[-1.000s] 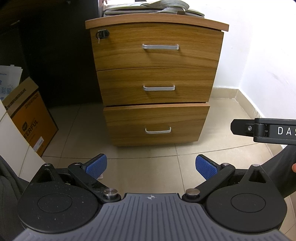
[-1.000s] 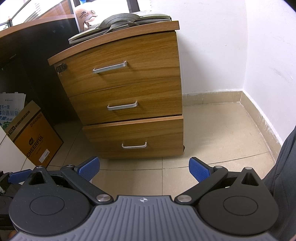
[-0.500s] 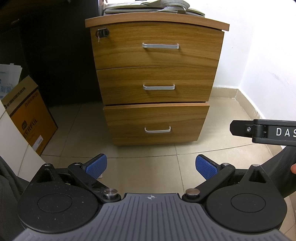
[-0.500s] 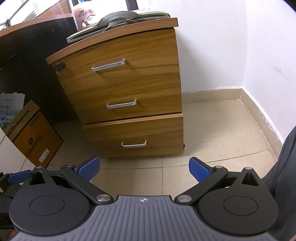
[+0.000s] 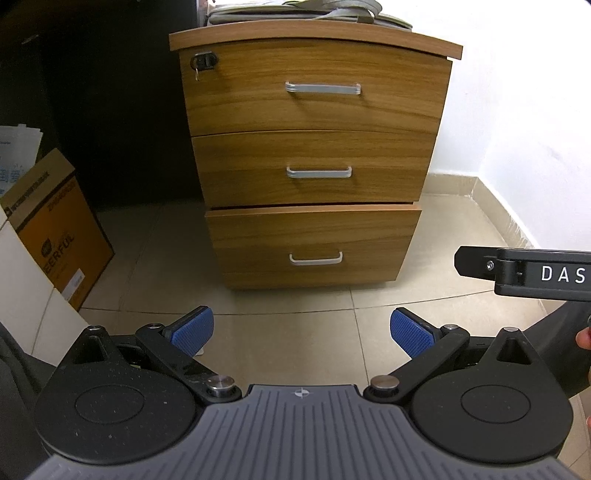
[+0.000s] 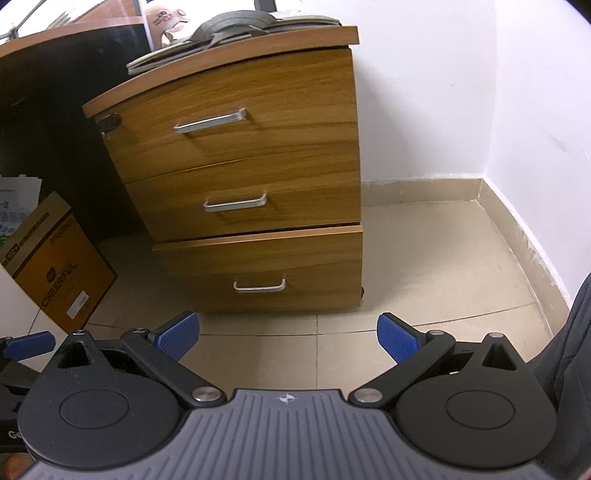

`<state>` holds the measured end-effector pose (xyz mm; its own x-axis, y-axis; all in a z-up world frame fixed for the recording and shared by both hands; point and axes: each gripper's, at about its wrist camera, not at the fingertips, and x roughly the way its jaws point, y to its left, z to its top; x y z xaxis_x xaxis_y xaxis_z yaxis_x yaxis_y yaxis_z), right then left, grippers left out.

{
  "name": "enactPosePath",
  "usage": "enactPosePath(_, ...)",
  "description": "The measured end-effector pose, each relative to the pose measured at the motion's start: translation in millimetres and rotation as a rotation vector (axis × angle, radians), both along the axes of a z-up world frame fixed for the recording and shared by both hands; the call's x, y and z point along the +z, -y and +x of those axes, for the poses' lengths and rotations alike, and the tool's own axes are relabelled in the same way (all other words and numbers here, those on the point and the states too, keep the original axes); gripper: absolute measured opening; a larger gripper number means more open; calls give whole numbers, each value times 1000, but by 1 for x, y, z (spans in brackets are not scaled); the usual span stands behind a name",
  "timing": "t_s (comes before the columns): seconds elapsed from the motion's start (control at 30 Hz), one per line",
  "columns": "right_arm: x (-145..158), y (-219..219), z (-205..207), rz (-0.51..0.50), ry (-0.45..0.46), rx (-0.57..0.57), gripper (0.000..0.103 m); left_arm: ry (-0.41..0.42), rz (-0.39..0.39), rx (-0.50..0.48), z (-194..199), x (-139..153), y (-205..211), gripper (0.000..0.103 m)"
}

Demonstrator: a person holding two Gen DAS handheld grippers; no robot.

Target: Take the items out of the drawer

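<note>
Wood-grain bottom drawer (image 5: 314,243) of the cabinet (image 6: 258,155) stands slightly proud, contents hidden. Both the left gripper (image 5: 302,330) and right gripper (image 6: 288,338) hang spread wide and empty, well short of it. Any pull should take its handle (image 5: 316,258) squarely. Open floor (image 6: 436,258) lies right; a cardboard box (image 5: 59,236) crowds left.

The drawer cabinet (image 5: 314,155) stands on the floor (image 5: 295,332), near the room corner, with a wall (image 6: 424,92) behind and to its right. Three drawers are stacked; the bottom drawer (image 5: 314,243) protrudes forward of the two above. Bags, apparently, lie on top (image 6: 236,31). A cardboard box (image 5: 55,229) stands left of the cabinet, apart from it.
</note>
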<state>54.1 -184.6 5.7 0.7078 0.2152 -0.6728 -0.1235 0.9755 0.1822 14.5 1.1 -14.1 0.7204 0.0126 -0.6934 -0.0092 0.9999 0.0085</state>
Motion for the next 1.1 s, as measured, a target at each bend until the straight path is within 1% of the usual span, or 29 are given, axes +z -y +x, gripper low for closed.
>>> enactPosePath(0.27,-23,0,42,-6,-9,-7,103,-10,-12,22,17,-7,-5,103)
enactPosePath(0.4,-35,-1,63,-8,-13,-11,103,-5,-30,6,31,-14,-9,103)
enactPosePath(0.53,-46,-1,84,-11,-18,-15,103,-9,-42,20,50,-24,-14,103)
enactPosePath(0.7,-61,-1,110,-15,-23,-19,103,-21,-56,79,82,-40,-29,103)
enactPosePath(0.9,-78,-2,141,-19,-30,-25,103,-6,-84,146,129,-54,-51,103)
enactPosePath(1.0,-92,1,163,-25,-26,-36,103,3,-74,164,150,-61,-62,103)
enactPosePath(1.1,-99,5,182,-27,-21,-46,103,16,-61,176,171,-69,-73,103)
